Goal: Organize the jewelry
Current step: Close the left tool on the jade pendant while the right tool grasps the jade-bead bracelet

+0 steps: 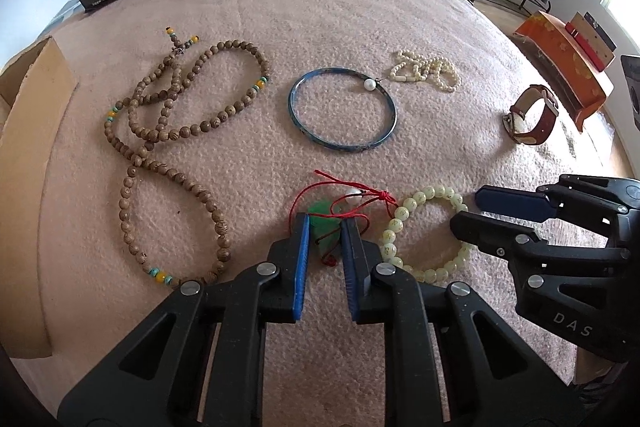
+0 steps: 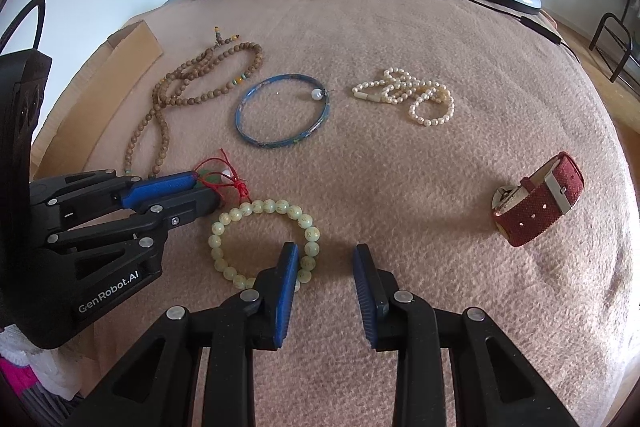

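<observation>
On the pink blanket (image 1: 400,7) the left gripper (image 1: 325,227) straddled the green pendant (image 1: 325,223) on its red cord (image 1: 352,187), jaws partly open, not yet gripping; best closed squarely on the stone, not the cord. The right gripper (image 2: 326,255) hovered open, empty, over the pale bead bracelet (image 2: 264,205)

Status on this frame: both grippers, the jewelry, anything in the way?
Left gripper open around green pendant, not clamped. Right gripper open, empty, beside pale bead bracelet. Nothing in the way.
</observation>
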Action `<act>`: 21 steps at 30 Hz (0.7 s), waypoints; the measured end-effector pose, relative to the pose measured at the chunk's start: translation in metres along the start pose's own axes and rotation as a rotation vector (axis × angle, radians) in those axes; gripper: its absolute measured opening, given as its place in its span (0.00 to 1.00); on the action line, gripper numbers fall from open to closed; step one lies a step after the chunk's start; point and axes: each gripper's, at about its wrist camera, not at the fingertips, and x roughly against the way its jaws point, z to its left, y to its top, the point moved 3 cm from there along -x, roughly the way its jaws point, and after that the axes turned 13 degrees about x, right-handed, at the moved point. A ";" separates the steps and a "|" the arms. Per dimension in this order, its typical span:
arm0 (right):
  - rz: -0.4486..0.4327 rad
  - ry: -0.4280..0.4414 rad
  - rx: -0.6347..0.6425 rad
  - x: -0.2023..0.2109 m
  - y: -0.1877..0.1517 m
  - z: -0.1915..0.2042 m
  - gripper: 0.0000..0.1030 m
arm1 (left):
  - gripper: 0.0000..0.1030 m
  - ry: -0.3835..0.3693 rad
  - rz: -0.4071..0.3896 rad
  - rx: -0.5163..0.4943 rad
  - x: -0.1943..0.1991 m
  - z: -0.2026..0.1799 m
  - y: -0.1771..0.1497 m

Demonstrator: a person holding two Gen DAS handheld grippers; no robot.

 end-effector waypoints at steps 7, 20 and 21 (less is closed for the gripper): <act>0.002 -0.028 0.032 0.001 0.001 0.004 0.15 | 0.14 -0.001 -0.010 0.012 0.008 0.003 -0.001; -0.075 -0.045 0.025 0.029 0.008 0.011 0.05 | 0.14 -0.037 -0.115 0.078 0.062 0.023 0.013; -0.084 -0.047 0.024 0.032 0.009 0.012 0.05 | 0.14 -0.041 -0.127 0.081 0.067 0.025 0.014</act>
